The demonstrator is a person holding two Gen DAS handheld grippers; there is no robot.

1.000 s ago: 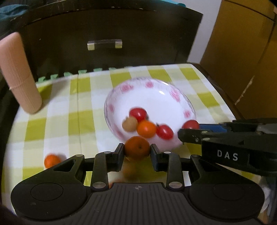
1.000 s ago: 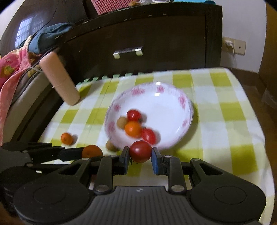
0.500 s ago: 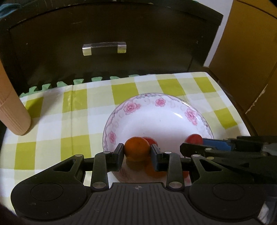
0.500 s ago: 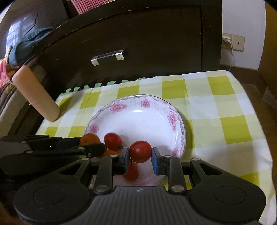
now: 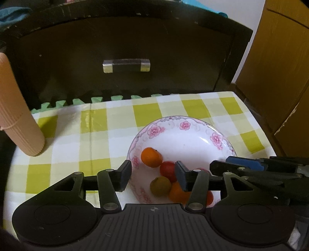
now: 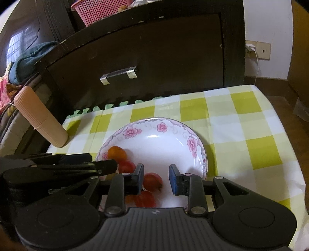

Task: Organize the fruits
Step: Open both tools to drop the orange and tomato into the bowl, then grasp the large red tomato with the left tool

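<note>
Hovering over the floral bowl, your left tool is opening, empty; your right tool gapes empty too. Inside the bowl: glossy orange tangerine, red tomatoes.

A lived-in home room is showing here: a yellow-and-white checked tablecloth is covering a small table, with a dark wooden drawer cabinet standing behind it and a pink plastic basket sitting atop that cabinet.
</note>
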